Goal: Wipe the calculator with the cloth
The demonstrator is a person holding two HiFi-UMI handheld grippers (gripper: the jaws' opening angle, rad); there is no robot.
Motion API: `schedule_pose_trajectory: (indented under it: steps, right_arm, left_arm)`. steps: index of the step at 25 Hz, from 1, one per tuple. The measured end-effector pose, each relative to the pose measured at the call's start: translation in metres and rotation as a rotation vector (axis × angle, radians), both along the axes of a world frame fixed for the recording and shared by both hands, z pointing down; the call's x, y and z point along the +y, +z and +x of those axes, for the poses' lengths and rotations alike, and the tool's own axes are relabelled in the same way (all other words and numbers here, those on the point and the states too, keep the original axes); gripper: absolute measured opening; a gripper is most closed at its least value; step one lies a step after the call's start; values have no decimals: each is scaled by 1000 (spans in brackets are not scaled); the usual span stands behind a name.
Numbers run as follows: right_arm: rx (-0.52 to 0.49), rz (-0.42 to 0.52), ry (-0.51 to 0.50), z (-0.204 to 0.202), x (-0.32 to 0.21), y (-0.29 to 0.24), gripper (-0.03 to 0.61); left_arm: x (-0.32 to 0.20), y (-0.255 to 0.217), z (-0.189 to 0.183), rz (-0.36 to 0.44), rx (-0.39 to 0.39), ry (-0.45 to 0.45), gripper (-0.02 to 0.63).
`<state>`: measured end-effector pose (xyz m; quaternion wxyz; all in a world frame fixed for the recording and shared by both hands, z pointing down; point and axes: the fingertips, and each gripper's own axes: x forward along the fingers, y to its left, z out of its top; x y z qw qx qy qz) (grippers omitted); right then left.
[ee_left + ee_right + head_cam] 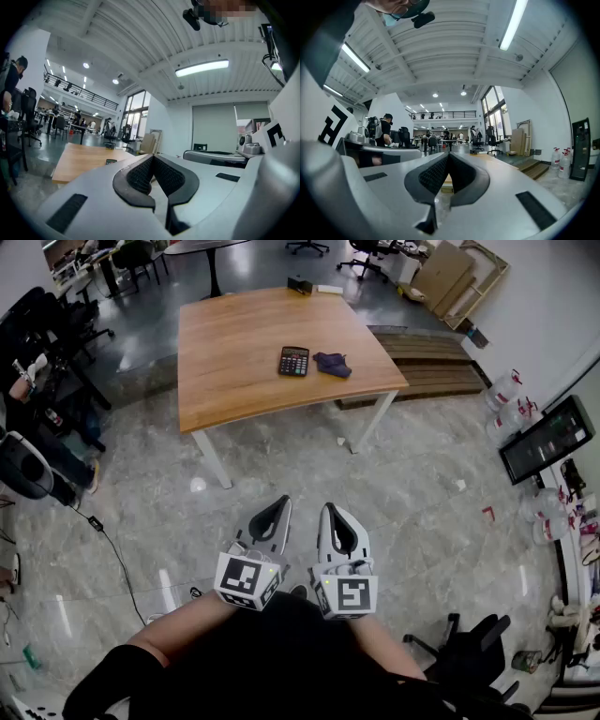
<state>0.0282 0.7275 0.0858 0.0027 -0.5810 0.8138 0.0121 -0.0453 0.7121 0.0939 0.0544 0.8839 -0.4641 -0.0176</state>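
A black calculator (pixel 293 361) lies near the right end of a wooden table (pixel 244 362), and a dark purple cloth (pixel 333 364) sits crumpled just to its right. Both grippers are held side by side well short of the table, over the floor. My left gripper (pixel 282 503) is shut with nothing in it, and my right gripper (pixel 331 511) is shut and empty too. In the left gripper view the jaws (pixel 153 158) meet at their tips, with the calculator (pixel 111 161) small on the distant table (pixel 79 161). The right gripper (pixel 448 155) shows its tips together.
The grey polished floor (pixel 281 474) separates me from the table. A small black box (pixel 300 284) rests at the table's far edge. Office chairs (pixel 37 343) stand at the left, wooden pallets (pixel 431 367) at the table's right, and bottles (pixel 511 399) by the right wall.
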Motion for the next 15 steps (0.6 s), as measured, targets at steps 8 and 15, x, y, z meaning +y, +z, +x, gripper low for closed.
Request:
schedule_pose_trajectory:
  steps: [8, 15]
  right_arm:
    - [-6, -5, -8, 12, 4, 3, 14]
    - [-81, -28, -34, 39, 3, 2, 15]
  left_arm:
    - [6, 4, 15, -16, -6, 0, 8]
    - [4, 4, 33, -29, -10, -34, 8]
